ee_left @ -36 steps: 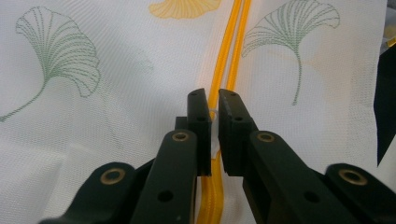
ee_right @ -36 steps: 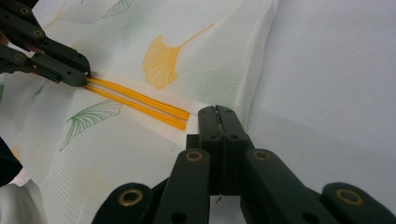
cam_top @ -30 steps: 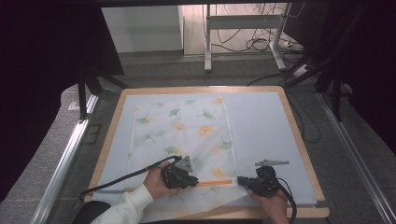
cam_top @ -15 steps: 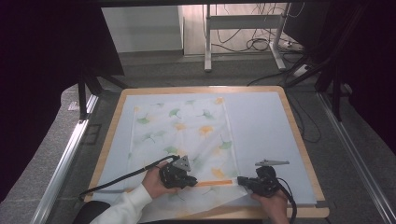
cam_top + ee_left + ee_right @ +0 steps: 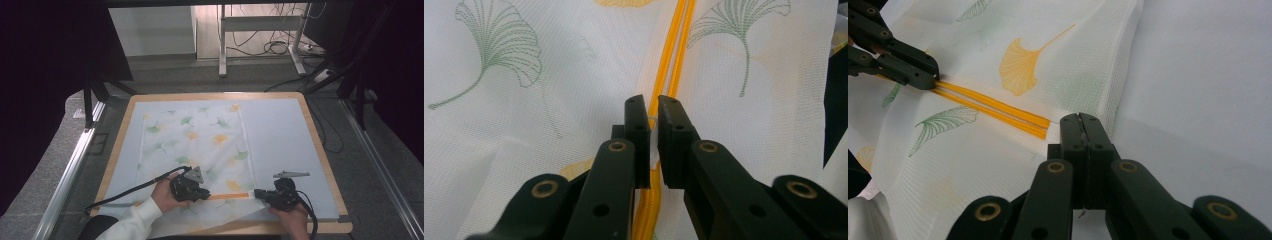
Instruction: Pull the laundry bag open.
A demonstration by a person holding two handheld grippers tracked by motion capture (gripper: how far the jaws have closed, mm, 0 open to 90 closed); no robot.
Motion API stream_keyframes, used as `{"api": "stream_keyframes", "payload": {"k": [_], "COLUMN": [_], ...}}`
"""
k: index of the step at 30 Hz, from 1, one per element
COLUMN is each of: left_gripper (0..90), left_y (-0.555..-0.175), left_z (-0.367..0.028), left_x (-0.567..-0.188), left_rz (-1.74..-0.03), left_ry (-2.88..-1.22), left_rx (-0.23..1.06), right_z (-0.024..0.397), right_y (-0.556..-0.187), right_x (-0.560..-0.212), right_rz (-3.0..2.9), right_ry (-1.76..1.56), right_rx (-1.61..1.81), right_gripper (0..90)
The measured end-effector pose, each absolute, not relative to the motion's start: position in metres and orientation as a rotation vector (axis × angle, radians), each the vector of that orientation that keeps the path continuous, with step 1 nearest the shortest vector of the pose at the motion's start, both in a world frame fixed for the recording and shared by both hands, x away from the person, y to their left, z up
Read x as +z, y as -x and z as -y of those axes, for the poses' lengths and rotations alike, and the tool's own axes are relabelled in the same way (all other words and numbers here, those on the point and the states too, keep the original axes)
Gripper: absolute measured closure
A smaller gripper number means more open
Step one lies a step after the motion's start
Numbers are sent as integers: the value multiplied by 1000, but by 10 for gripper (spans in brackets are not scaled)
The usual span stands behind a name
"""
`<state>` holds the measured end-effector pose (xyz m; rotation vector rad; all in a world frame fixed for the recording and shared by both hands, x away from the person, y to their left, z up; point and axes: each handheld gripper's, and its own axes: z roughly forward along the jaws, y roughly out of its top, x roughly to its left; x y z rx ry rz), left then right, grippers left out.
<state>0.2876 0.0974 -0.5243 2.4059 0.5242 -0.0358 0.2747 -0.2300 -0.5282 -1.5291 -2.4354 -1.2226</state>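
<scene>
A: Site noted: a wooden-rimmed table [image 5: 320, 150] under a pale cover, with a white mesh bag [image 5: 200, 145] printed with ginkgo leaves spread flat on it. An orange zipper [image 5: 227, 196] is seen running across the bag's near end.

B: Left gripper [image 5: 206, 193] recorded at the zipper's left end. In the left gripper view its jaws are nearly closed, with a narrow slit between them, and the zipper [image 5: 664, 95] is seen passing through that slit. Something small and pale is pinched there, probably the zipper pull; it cannot be told for certain.

A: Right gripper [image 5: 258, 193] recorded at the zipper's other end, by the bag's right edge. In the right gripper view its jaws [image 5: 1081, 125] are clenched fully, pad against pad, where the orange strip [image 5: 998, 112] ends. A thin edge of mesh appears to be caught between them.

B: The zipper is held stretched straight between the two sets of tongs. The left gripper [image 5: 923, 77] is seen far along the strip from the right one.

A: The bulk of the bag is laid beyond both tongs; a folded flap is noted on their near side. A hand [image 5: 165, 192] is wrapped round the left gripper, a white sleeve [image 5: 130, 222] behind it.
</scene>
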Motion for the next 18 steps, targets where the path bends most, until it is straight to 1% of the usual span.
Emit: {"api": "stream_keyframes", "payload": {"k": [18], "left_gripper": [850], "left_y": [-282], "left_z": [-130], "left_x": [-526], "left_rz": [-596], "left_ry": [-2390], "left_rx": [-47], "right_z": [230], "right_y": [-275], "right_x": [-528], "right_rz": [2436], "right_ry": [1527], "right_rx": [-1226], "right_gripper": [895]}}
